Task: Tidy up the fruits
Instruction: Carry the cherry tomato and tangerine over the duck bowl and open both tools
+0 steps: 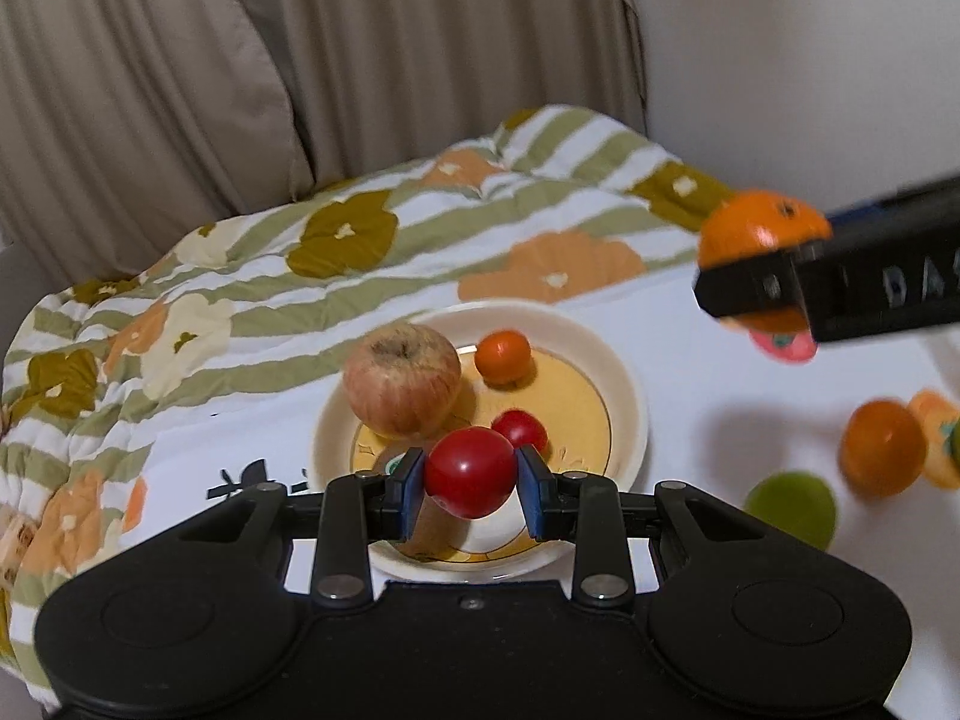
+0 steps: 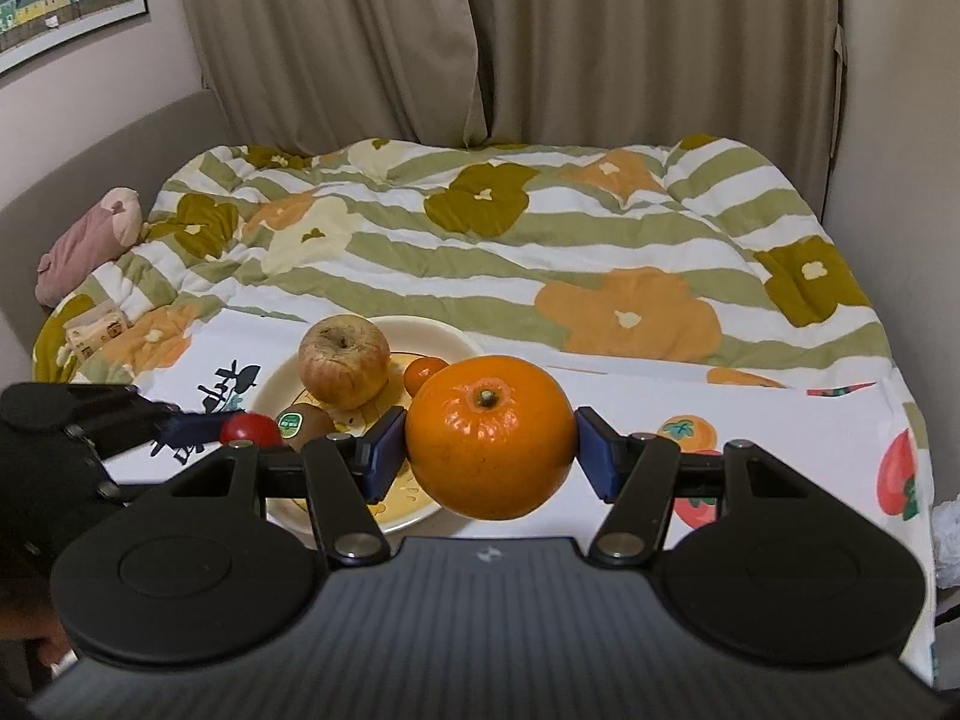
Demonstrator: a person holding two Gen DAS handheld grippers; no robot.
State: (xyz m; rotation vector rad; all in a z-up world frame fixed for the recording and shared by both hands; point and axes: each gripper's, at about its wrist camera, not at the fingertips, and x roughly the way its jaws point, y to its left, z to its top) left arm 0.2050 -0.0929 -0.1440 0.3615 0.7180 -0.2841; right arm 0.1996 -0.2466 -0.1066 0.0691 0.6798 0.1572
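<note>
My left gripper (image 1: 471, 474) is shut on a red cherry tomato (image 1: 471, 468) just above the near side of a cream and yellow plate (image 1: 627, 396). On the plate lie an apple (image 1: 402, 381), a small orange (image 1: 504, 356) and a second tomato (image 1: 522, 429). My right gripper (image 2: 489, 444) is shut on a large orange (image 2: 489, 435), held in the air to the right of the plate (image 2: 435, 330). The right wrist view also shows a kiwi (image 2: 303, 420) with a sticker on the plate, beside the left gripper's tomato (image 2: 249, 429).
Another orange (image 1: 882, 447) and a green fruit (image 1: 792, 507) lie on the white printed cloth (image 1: 690, 360) right of the plate. Behind is a flowered quilt (image 2: 510, 252), with a pink plush toy (image 2: 90, 240) and curtains (image 2: 540, 30) beyond.
</note>
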